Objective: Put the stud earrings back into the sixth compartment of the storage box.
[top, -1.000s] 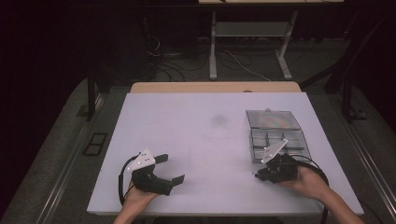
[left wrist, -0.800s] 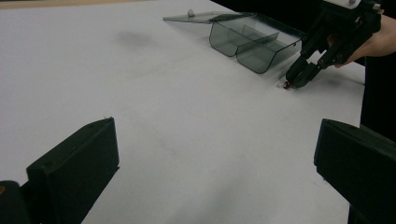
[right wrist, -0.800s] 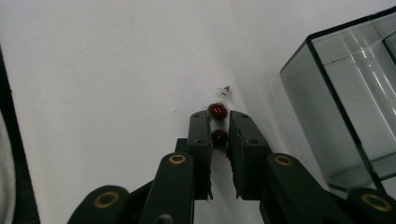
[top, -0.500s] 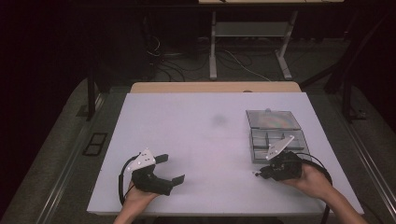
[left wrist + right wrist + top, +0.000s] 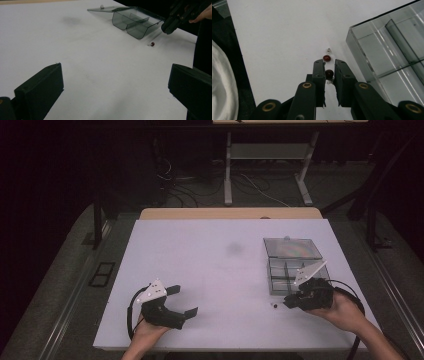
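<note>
The right claw [image 5: 329,65] is clenched on a small dark red bead [image 5: 329,73], just beside the clear box [image 5: 387,47]; a second bead [image 5: 326,58] lies on the worktop [image 5: 220,250]. Keep the pinch firm and clear the box's wall before letting go. The left claw [image 5: 181,300] rests released.

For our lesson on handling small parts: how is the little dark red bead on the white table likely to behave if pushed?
The bead looks round and glossy, so it would probably roll away and slip. It seems tiny beside the right tool, so likely very light. A similar bead sits between the tool's tips.
</note>
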Motion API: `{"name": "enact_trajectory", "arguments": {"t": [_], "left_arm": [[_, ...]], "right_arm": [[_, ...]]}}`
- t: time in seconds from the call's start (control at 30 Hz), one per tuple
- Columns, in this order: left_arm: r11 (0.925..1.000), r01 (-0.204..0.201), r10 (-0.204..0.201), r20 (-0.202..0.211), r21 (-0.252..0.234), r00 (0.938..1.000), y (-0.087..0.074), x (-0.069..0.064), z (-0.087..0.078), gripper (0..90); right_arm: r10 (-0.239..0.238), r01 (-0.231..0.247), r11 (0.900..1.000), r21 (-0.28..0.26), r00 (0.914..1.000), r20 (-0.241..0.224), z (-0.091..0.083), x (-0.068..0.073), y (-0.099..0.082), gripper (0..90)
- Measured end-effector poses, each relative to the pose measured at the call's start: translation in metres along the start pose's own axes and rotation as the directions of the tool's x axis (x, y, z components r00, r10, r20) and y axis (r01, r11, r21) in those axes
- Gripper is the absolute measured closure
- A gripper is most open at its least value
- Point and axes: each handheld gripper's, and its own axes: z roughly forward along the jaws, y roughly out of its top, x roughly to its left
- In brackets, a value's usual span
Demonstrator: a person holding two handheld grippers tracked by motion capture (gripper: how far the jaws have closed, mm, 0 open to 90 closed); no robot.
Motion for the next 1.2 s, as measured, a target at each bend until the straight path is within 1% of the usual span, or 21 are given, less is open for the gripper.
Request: {"name": "enact_trajectory", "arguments": {"t": [0.17, 0.27, 0.3, 0.4, 0.6, 0.73, 0.87, 1.03, 1.13, 1.2], "left_arm": [[1.0, 0.0, 0.0, 0.0, 0.001, 1.0, 0.0, 0.0, 0.0, 0.0], [1.0, 0.002, -0.002, 0.001, 0.001, 1.0, 0.0, 0.0, 0.0, 0.0], [1.0, 0.001, -0.001, 0.0, 0.001, 1.0, 0.0, 0.0, 0.0, 0.0], [1.0, 0.001, -0.001, 0.0, 0.001, 1.0, 0.0, 0.0, 0.0, 0.0], [1.0, 0.001, -0.001, 0.0, 0.002, 1.0, 0.0, 0.0, 0.0, 0.0], [1.0, 0.0, 0.0, -0.001, 0.003, 1.0, 0.0, 0.0, 0.0, 0.0], [1.0, 0.001, -0.001, -0.001, 0.003, 1.0, 0.0, 0.001, 0.0, 0.0], [1.0, 0.002, -0.002, -0.001, 0.003, 1.0, 0.0, 0.0, 0.001, 0.0], [1.0, 0.003, -0.003, -0.001, 0.003, 1.0, 0.0, 0.001, 0.001, 0.0], [1.0, 0.004, -0.004, 0.0, 0.004, 1.0, 0.0, 0.001, 0.001, 0.0]], "right_arm": [[0.003, -0.003, 1.0, -0.009, 0.9998, 0.018, -0.012, -0.002, 0.0, 78.9], [0.013, -0.013, 0.9998, -0.015, 0.9996, 0.026, -0.019, -0.004, -0.001, 78.8], [0.024, -0.023, 0.9995, -0.02, 0.9993, 0.03, -0.021, -0.005, -0.001, 78.8], [0.029, -0.028, 0.999, -0.034, 0.9989, 0.038, -0.029, -0.008, -0.002, 78.8], [0.041, -0.038, 0.9982, -0.047, 0.9977, 0.055, -0.038, -0.012, -0.002, 78.8], [0.053, -0.049, 0.997, -0.059, 0.9959, 0.074, -0.048, -0.017, -0.003, 78.8], [0.061, -0.056, 0.9962, -0.066, 0.9948, 0.081, -0.053, -0.021, -0.004, 78.8], [0.087, -0.079, 0.9938, -0.078, 0.9911, 0.101, -0.062, -0.029, -0.008, 78.8], [0.096, -0.088, 0.9928, -0.082, 0.9898, 0.106, -0.064, -0.033, -0.009, 78.8], [0.11, -0.101, 0.9916, -0.08, 0.9873, 0.115, -0.066, -0.037, -0.011, 78.8]]}}
